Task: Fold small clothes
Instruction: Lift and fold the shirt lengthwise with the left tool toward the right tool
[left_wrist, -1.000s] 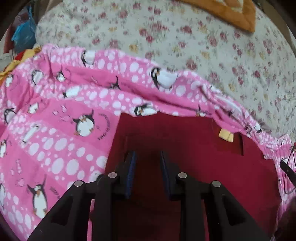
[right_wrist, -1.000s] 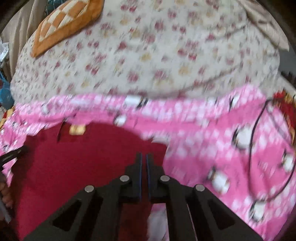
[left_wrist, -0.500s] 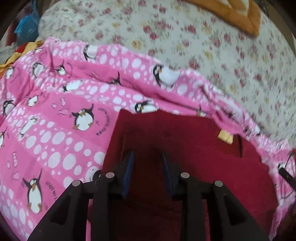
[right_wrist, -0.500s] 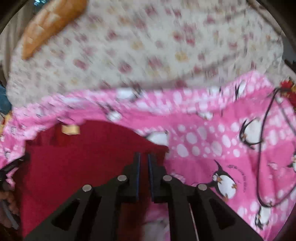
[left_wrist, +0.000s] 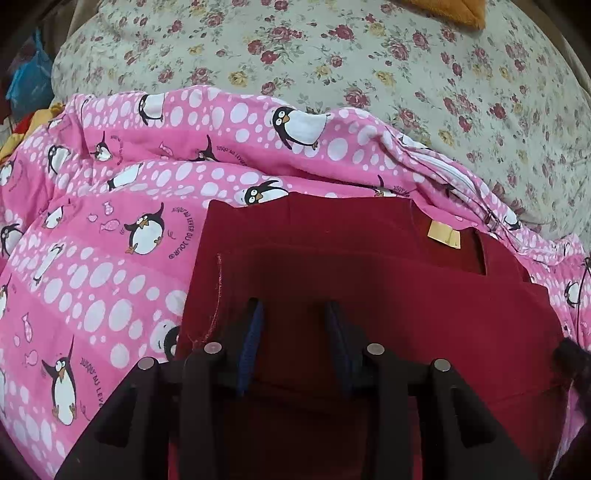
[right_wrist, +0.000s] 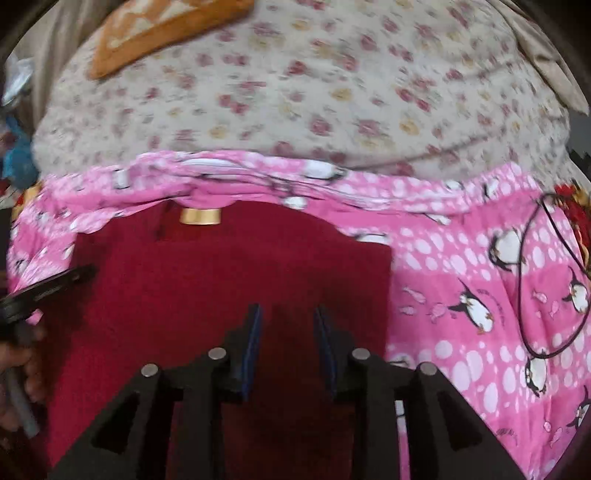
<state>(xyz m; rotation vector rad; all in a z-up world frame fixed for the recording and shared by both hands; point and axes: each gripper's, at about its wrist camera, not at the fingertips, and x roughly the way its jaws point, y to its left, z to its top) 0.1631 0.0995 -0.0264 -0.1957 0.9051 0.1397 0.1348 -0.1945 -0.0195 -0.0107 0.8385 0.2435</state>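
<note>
Since a second ago the right gripper has parted from pressed together and its jaws are opening over the dark red garment, pinching nothing. That garment lies flat on a pink penguin blanket, yellow label near its far edge. Left gripper hovers over it, jaws opening, empty. Beyond lies a floral sheet.

Both tools are matte black plastic. The left gripper carries two flat fingers lined with dark blue pads, on angular arms with triangular cut-outs and four round silver screw heads. The right gripper has the same build: blue-edged pads, silver screws.
</note>
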